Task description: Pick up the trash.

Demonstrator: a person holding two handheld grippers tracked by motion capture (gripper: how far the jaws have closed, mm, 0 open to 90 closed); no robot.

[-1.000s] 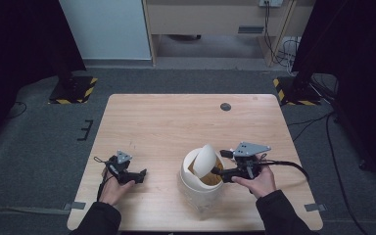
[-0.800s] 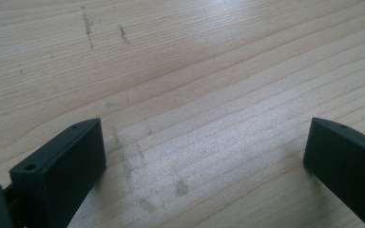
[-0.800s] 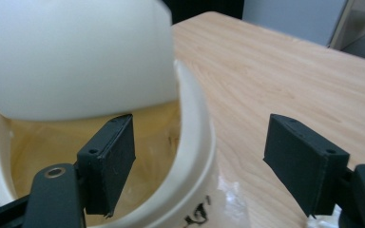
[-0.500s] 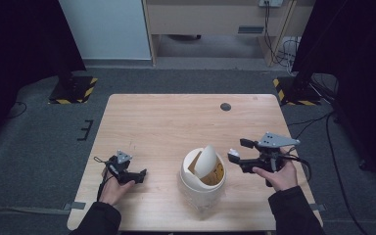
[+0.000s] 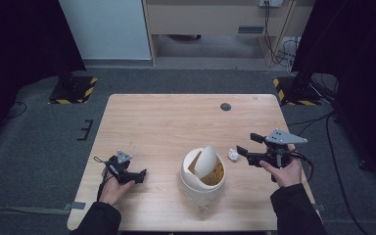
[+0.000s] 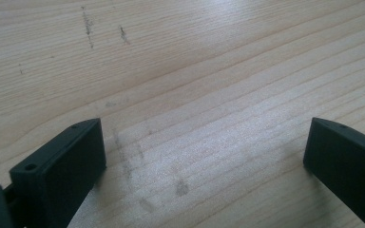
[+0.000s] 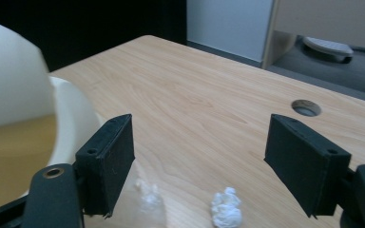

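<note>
A cream bin (image 5: 196,182) with a tilted swing lid (image 5: 207,160) stands near the table's front middle; its rim (image 7: 73,123) fills the left of the right gripper view. A small crumpled white wad (image 5: 233,154) lies on the wood just right of the bin. The right gripper view shows it (image 7: 226,208) beside a second, fainter white scrap (image 7: 149,199). My right gripper (image 5: 245,143) (image 7: 199,156) hovers open just right of the wad, pointing left, nothing between its jaws. My left gripper (image 5: 139,177) (image 6: 204,156) rests open on bare wood at the front left.
A round cable hole (image 5: 225,106) (image 7: 306,107) sits near the table's far edge. Light wooden table (image 5: 166,122), dark grey carpet around it. Stand bases with yellow-black stripes (image 5: 71,90) flank the far corners, and cables (image 5: 279,29) hang behind.
My right gripper has drawn back to the right, away from the bin's opening, and slightly up. The white wad now shows on the table between bin and gripper. The left gripper kept still.
</note>
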